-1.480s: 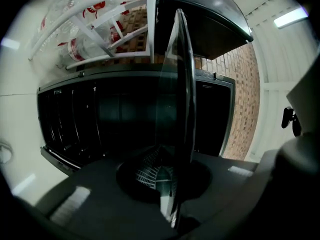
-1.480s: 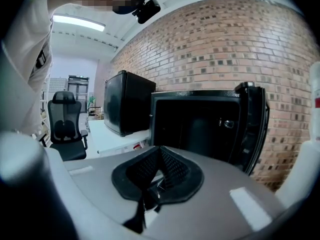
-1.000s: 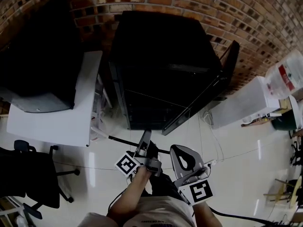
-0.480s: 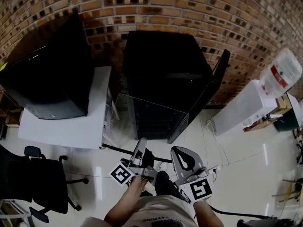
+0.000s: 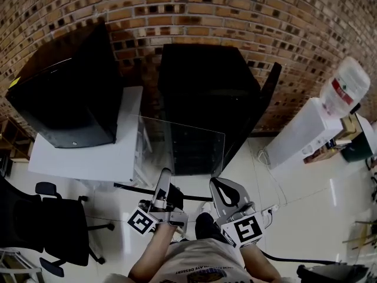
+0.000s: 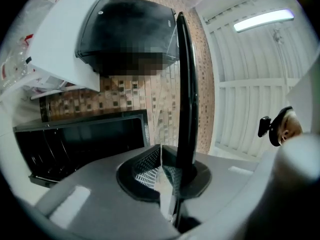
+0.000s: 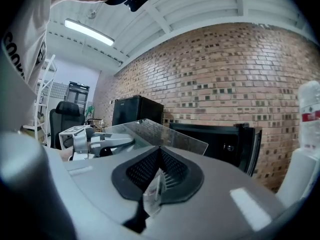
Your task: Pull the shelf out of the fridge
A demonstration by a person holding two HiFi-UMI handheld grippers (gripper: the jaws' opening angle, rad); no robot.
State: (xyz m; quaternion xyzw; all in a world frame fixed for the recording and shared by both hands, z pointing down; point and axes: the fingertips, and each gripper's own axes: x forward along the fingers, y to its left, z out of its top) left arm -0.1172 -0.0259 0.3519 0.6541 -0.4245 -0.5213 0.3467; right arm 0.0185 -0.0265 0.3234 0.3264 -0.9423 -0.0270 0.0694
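Note:
The clear glass shelf is out of the black fridge and hangs level in front of its open cavity. My left gripper is shut on the shelf's near left edge, my right gripper on its near right edge. In the left gripper view the pane runs edge-on, with a dark trim, out of the closed pads of my left gripper. In the right gripper view the pane spreads flat from the pinched pads of my right gripper toward the fridge. The fridge door stands open at the right.
A white table left of the fridge carries a large black box. A black office chair stands at the lower left. A white water dispenser with its bottle is at the right. A brick wall lies behind.
The glass shelf has slid fully out of the fridge toward me, held by both grippers, which have drawn back. The head view has tilted up, showing more wall.

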